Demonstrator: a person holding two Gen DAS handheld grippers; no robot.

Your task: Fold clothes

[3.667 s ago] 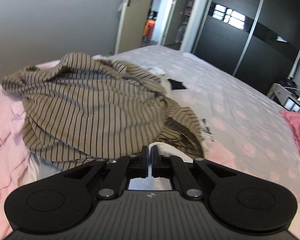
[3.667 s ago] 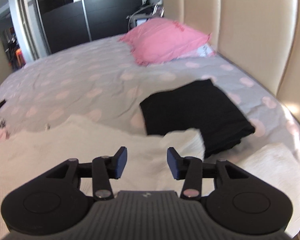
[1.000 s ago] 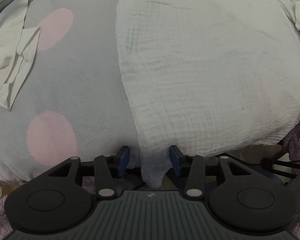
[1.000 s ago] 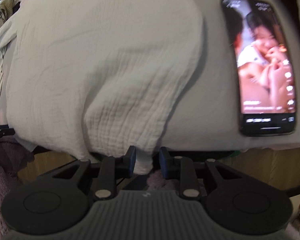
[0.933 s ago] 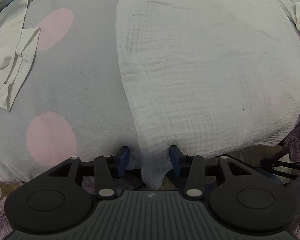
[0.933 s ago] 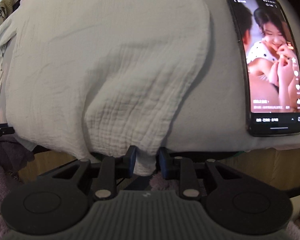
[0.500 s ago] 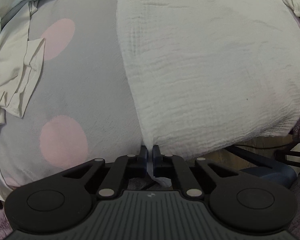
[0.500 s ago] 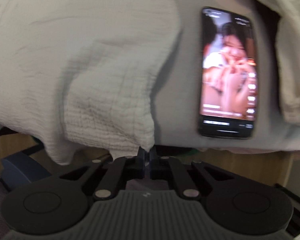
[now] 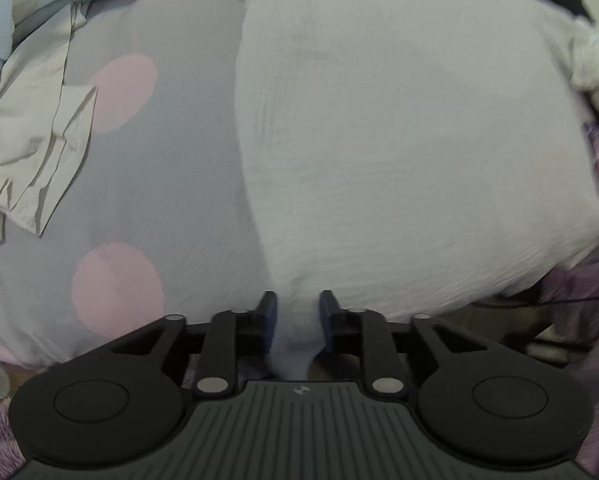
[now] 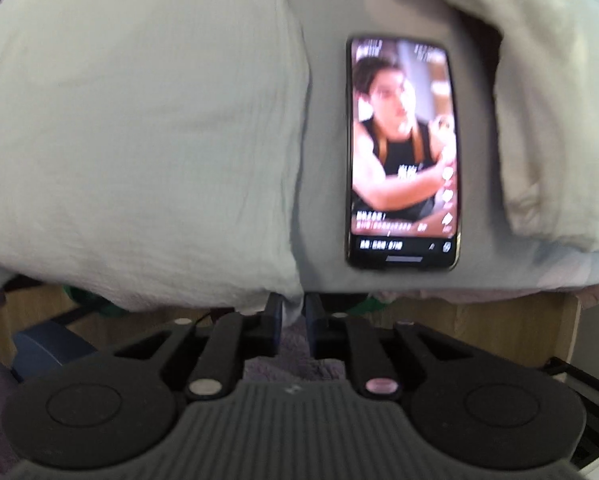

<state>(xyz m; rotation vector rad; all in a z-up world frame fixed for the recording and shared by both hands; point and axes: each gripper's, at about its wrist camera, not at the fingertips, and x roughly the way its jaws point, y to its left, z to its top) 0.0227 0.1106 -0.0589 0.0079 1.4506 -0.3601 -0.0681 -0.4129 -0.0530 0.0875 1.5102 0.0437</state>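
Observation:
A white crinkled garment (image 9: 399, 128) lies spread flat on the grey bed sheet with pink dots (image 9: 115, 92), its lower hem hanging over the bed's near edge. My left gripper (image 9: 297, 312) is open, with the garment's lower left corner hanging loose between its fingers. The same garment fills the left of the right wrist view (image 10: 139, 128). My right gripper (image 10: 291, 312) is partly open, with the lower right corner between its fingers.
A phone (image 10: 401, 152) with a lit screen lies on the sheet just right of the garment. Another pale garment (image 10: 539, 112) lies further right. A crumpled cream garment (image 9: 31, 136) lies at the left. Wooden floor and a purple rug (image 9: 587, 304) are below the bed edge.
Half a second ago both grippers were shut on the garment's lower corners; now both have opened and the corners hang loose. Both views are blurred with motion.

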